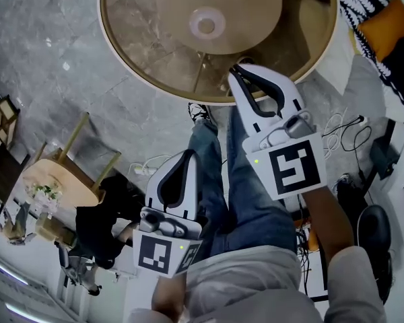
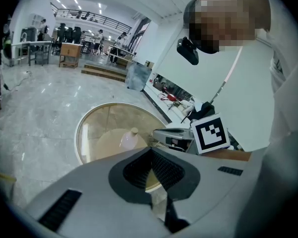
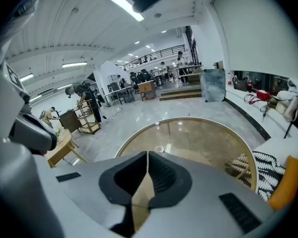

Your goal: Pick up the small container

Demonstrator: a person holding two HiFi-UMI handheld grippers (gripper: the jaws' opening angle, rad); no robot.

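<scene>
A round glass desk [image 1: 141,32] fills the top of the head view. The small container [image 1: 207,24], pale and translucent, stands upright near the desk's centre at 12 o'clock, seen from above as a round shape.

The right hand-held gripper [image 1: 238,70] reaches just over the desk's near rim. Its jaws are pressed together on nothing. The container lies at its 11 o'clock, apart from it.

The left hand-held gripper [image 1: 190,153] hangs lower, off the desk above the person's jeans [image 1: 256,200], also closed and empty. The container is at its 12 o'clock, well apart.

The right one is nearer, and it would probably have to spread its jaws before reaching in.
</scene>
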